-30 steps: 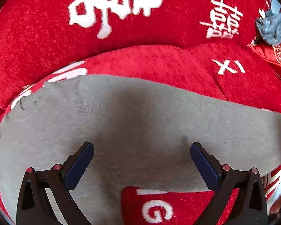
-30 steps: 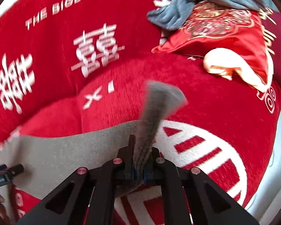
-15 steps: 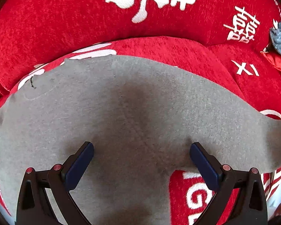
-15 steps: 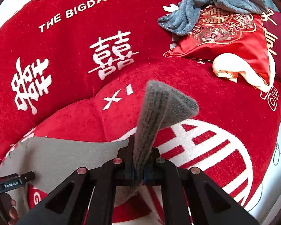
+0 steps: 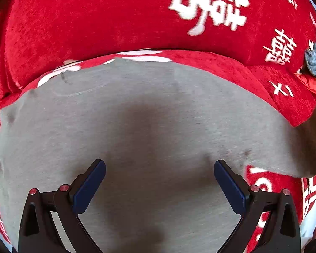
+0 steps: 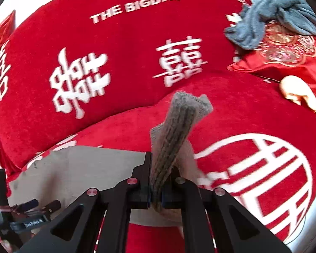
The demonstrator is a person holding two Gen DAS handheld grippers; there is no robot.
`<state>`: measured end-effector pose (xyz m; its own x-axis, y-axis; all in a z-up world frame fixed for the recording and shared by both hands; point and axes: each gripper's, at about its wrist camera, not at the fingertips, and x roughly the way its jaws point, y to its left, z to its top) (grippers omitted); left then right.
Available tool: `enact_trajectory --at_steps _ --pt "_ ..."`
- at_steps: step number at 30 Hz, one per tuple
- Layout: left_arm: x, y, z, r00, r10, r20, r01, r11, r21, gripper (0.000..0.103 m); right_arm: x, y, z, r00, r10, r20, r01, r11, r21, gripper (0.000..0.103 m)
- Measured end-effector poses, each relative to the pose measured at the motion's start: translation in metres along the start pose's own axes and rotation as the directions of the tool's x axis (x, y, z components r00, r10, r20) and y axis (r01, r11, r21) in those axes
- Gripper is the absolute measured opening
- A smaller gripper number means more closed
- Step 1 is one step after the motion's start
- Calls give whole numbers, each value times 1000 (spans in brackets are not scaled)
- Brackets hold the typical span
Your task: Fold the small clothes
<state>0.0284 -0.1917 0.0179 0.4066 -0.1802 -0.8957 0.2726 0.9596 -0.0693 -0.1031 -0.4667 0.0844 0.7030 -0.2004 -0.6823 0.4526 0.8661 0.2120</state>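
I'm mid-fold: my right gripper (image 6: 155,198) is clamped on the ribbed cuff (image 6: 179,126) of the grey garment (image 5: 147,122), which lies spread on the red sofa cover (image 5: 94,27). My left gripper (image 5: 159,181) hangs over it, jaws wide apart, gripping nothing. Next I judge the cuff should swing across the body; open fabric lies ahead, cushion (image 6: 284,57) well right.

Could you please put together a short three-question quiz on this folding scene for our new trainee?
1. True or false: the left gripper is shut on the grey garment.
2. What does the right gripper hold: A) blue-grey towel, B) ribbed cuff of the grey garment, C) red embroidered pillow?
3. Fill in: the grey garment lies on a ____ cover with white lettering.

Key: 1 false; 2 B; 3 red.
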Motion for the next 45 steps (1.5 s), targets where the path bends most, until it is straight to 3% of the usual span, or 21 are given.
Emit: enact_trajectory --at_steps 16,27,45 --pt "-14 118 -26 998 57 15 -55 992 -112 103 27 128 -19 995 67 -72 -72 995 -75 6" --pt "-29 204 -39 997 71 34 -62 974 -216 103 40 241 -48 992 72 -106 -96 967 -235 6" --pt "-59 259 -69 991 11 134 25 964 -266 103 43 389 -107 974 155 -166 -214 871 -442 6"
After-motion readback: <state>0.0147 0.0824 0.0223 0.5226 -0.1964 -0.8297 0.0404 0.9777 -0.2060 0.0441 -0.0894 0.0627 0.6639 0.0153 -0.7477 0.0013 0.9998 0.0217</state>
